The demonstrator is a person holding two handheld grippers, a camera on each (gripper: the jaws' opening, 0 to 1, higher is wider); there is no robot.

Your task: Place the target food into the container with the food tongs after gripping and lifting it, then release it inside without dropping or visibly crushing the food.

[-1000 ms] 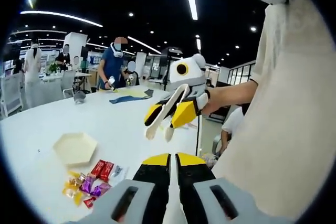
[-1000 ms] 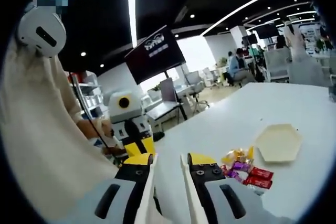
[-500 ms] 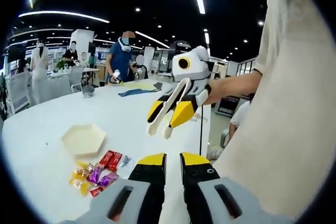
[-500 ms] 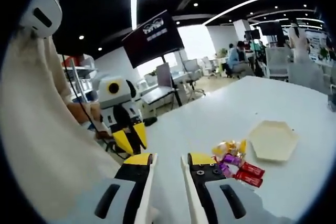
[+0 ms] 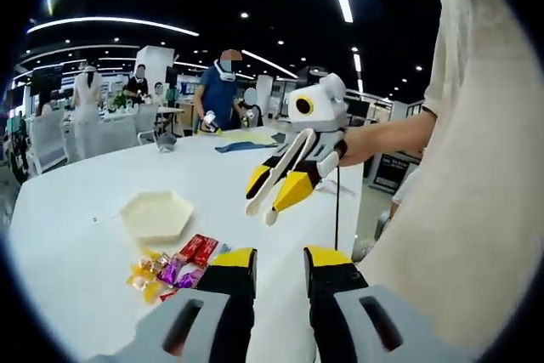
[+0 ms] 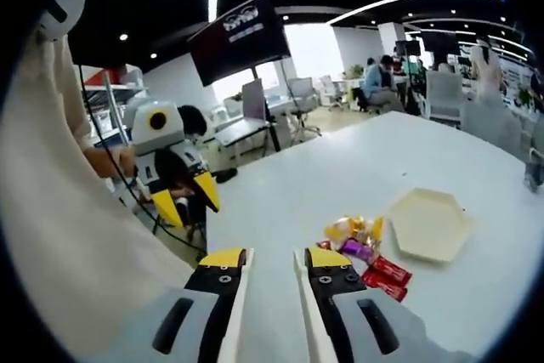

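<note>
So both grippers are up in the air above a big white table [image 5: 76,210], nothing grabbed. In the left gripper view, the left gripper [image 5: 280,263] has its yellow-tipped jaws parted with a clear gap and nothing between them. The pile of wrapped candies [image 5: 174,268] sits on the table just to the left of those jaws, low in the view: a couple of red wrappers, some purple and some gold ones, all bunched together. Right beyond the pile is the hexagonal cream tray [image 5: 157,214], lying flat and with nothing in it, close to the candies but not touching as far as I can tell.

The right gripper [image 5: 259,207] comes in from the right in that same view, held in a person's hand [image 5: 357,146], hanging above the table with white tongs [image 5: 276,178] fixed on its jaws. The tong tips are a little apart and carry nothing, well above the candies.

In the right gripper view, its own jaws [image 6: 270,263] are slightly parted. The candies [image 6: 361,248] lie just right of them, the tray [image 6: 427,225] beyond. The left gripper [image 6: 187,201] floats off to the left, by the table's edge.
</note>
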